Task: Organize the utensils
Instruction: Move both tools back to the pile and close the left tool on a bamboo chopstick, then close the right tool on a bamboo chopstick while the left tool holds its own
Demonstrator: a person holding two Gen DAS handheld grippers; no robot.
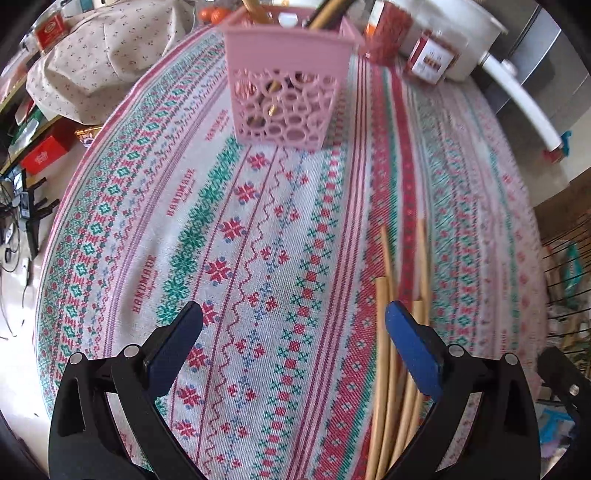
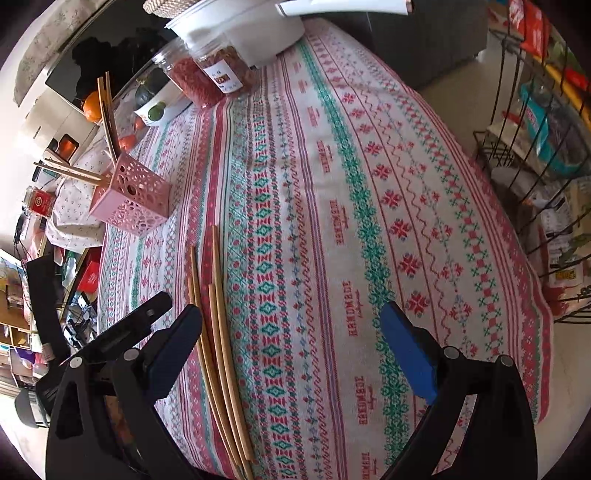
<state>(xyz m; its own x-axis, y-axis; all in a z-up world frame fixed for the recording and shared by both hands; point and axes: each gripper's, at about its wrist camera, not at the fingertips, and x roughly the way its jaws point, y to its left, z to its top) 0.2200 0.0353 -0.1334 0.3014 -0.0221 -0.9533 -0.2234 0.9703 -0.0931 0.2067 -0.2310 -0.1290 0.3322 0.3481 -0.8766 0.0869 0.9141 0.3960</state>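
- A bundle of long, thin, pale wooden chopsticks (image 1: 386, 369) (image 2: 218, 332) lies flat on the woven tablecloth with red, green and white cross-stitch bands (image 1: 258, 258) (image 2: 332, 221), the sticks side by side and roughly parallel, running from near to far.
- A pink plastic basket with round cut-out holes in its walls (image 1: 288, 96) (image 2: 129, 195) stands upright at the far side of the cloth, well apart from the bundle; several more sticks poke out of its top.
- The left gripper (image 1: 293, 325) points steeply down at the cloth, its blue-padded jaws spread wide with nothing between them; in the left wrist view its right finger (image 1: 413, 350) sits over the near part of the bundle, and contact cannot be told.
- The right gripper (image 2: 291, 326) also tilts steeply down, jaws wide and empty; the bundle lies just beside its left finger (image 2: 173, 347), outside the gap.
- In the right wrist view the other black gripper shows at the lower left, close to the sticks.
- Far beyond the basket stand two clear jars of red contents (image 1: 391, 29) (image 2: 210, 77) and a white pot (image 1: 443, 22) (image 2: 240, 33).
- A black wire rack (image 2: 535, 147) with packets stands off the table's right edge.
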